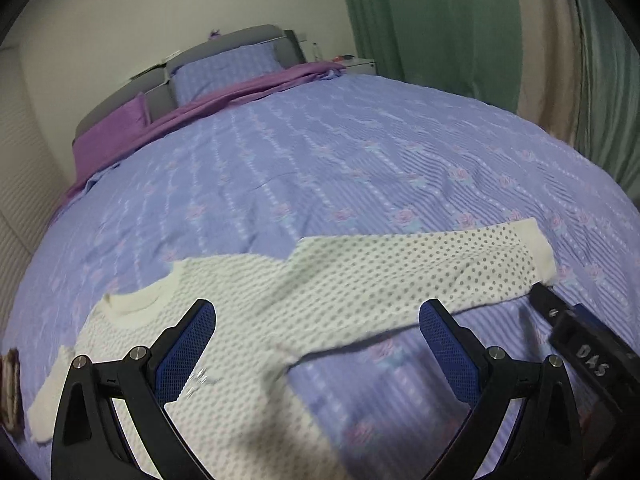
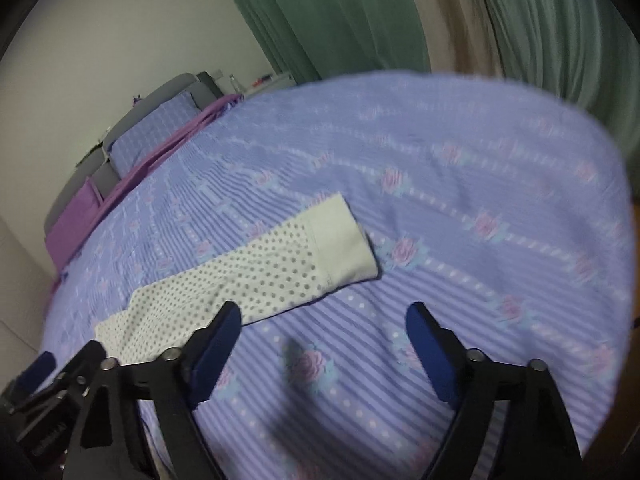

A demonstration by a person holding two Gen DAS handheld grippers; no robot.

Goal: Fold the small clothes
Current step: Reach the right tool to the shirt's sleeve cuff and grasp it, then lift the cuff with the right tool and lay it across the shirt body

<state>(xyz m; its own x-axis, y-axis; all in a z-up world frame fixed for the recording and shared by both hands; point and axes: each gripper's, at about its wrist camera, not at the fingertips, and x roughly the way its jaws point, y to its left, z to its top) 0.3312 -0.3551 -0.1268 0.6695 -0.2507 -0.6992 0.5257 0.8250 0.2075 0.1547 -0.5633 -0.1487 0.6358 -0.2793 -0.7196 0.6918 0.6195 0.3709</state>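
Lying flat on the bedspread (image 1: 360, 152), a dotted top (image 1: 280, 300) is seen whole only in the left view: collar (image 1: 138, 308), body and one long sleeve running right to its cuff (image 1: 538, 248), with the other gripper's black body at the right edge. Only that sleeve (image 2: 248, 276) and cuff are caught in the right view, plus curtains (image 2: 340, 12). Left gripper (image 1: 318, 340) is held spread over the body and armpit, nothing clamped; right gripper (image 2: 324, 332) is parted too, over bare bedspread, sleeve by its left finger (image 2: 218, 332).
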